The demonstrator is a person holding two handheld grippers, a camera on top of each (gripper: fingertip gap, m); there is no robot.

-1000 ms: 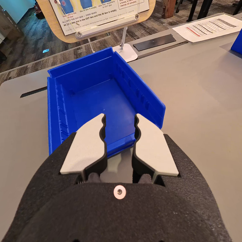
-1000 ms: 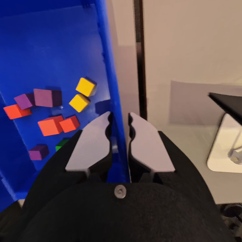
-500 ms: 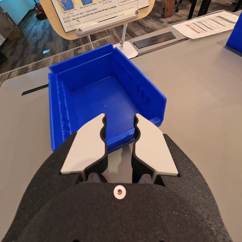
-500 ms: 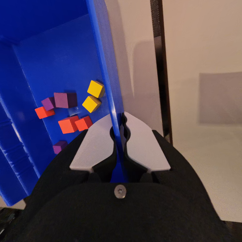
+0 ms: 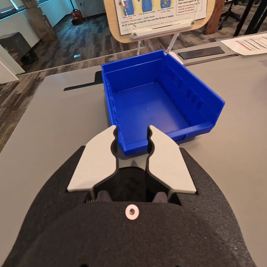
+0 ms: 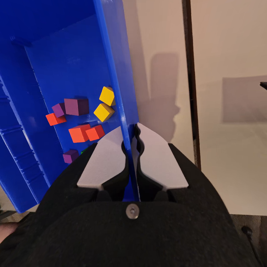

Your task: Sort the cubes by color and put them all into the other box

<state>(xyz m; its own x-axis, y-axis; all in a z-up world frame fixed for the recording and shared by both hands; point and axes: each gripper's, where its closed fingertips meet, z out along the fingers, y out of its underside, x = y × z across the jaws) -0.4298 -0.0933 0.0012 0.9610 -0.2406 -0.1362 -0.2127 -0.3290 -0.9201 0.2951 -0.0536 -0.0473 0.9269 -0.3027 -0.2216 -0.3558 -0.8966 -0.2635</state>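
Note:
In the right wrist view my right gripper (image 6: 130,138) is shut on the right side wall (image 6: 122,115) of a blue box (image 6: 65,65), one finger inside and one outside. The box holds yellow cubes (image 6: 103,112), purple cubes (image 6: 75,106), orange-red cubes (image 6: 78,135) and a green cube (image 6: 83,151) that my gripper partly hides. In the left wrist view my left gripper (image 5: 132,130) is open and empty, above the near left corner of a second blue box (image 5: 151,112) with nothing inside.
A grey table (image 5: 57,130) carries both boxes. A wooden sign board on a white stand (image 5: 156,18) is behind the empty box. A printed sheet (image 5: 248,44) and a black plate (image 5: 200,52) lie at the far right. Dark slots (image 5: 80,86) (image 6: 190,101) cross the table.
My right gripper closed on the box wall, and the box has shifted and turned in its view. My left gripper swung left, so the empty box now sits farther right and away.

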